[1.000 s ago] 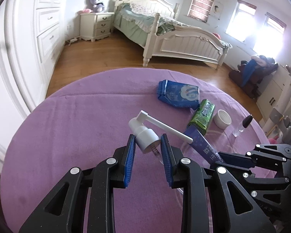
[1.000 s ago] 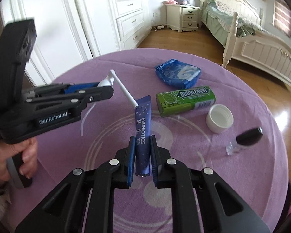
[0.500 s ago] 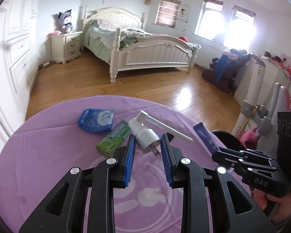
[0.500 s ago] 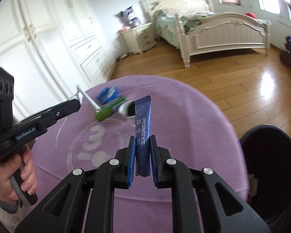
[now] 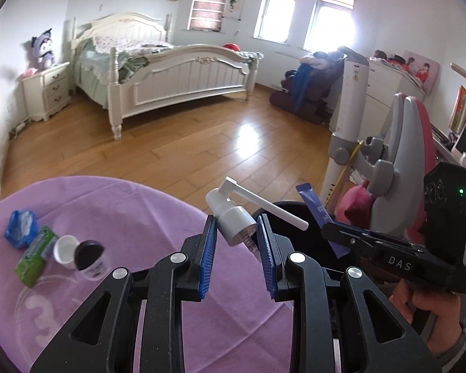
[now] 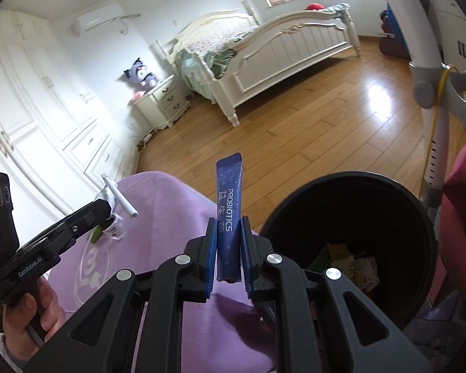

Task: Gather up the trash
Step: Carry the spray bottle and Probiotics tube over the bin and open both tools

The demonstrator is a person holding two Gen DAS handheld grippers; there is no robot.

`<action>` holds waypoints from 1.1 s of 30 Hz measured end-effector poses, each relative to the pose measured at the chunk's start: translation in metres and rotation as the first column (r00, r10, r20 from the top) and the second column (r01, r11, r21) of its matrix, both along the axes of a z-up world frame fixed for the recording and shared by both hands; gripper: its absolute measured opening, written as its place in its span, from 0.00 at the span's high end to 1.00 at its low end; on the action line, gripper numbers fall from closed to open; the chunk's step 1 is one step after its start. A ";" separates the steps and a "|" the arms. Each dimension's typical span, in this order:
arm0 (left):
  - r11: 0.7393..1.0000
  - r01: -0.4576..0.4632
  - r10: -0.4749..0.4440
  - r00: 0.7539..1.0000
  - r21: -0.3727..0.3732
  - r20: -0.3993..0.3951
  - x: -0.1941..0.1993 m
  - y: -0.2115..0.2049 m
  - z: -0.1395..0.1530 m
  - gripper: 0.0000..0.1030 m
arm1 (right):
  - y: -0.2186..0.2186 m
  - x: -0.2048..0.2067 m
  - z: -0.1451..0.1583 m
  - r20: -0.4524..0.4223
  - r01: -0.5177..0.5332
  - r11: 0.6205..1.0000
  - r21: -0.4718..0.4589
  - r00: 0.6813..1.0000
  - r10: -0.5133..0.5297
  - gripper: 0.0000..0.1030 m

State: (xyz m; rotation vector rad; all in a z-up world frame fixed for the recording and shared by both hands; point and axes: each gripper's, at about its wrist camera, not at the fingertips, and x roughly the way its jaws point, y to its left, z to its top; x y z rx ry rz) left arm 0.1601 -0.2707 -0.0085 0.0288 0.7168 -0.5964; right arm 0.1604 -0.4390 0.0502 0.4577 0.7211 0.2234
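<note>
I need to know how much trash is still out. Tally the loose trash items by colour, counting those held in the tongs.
Blue: 2, the probiotics sachet in the right tongs and the crumpled wrapper on the table.
White: 2, the spray nozzle in the left tongs and the cap.
Green: 1, the gum pack.
Clear with black lid: 1, the small bottle.
Total: 6
</note>
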 end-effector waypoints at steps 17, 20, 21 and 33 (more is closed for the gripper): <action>0.991 0.130 -0.127 0.988 0.031 -0.082 0.017 -0.101 -0.039 0.73 | -0.069 -0.001 -0.041 -0.086 0.118 0.992 0.046 0.990 -0.113 0.85; 0.989 0.141 -0.137 0.987 0.034 -0.089 0.017 -0.111 -0.043 0.73 | -0.074 -0.002 -0.044 -0.095 0.130 0.990 0.051 0.988 -0.125 0.85; 0.989 0.146 -0.142 0.986 0.036 -0.091 0.016 -0.114 -0.044 0.73 | -0.077 -0.002 -0.046 -0.099 0.136 0.989 0.054 0.987 -0.130 0.82; 0.991 0.118 -0.119 0.993 0.069 0.017 -0.003 -0.112 -0.017 0.23 | -0.080 -0.009 -0.041 -0.115 0.144 0.988 0.056 0.984 -0.137 0.48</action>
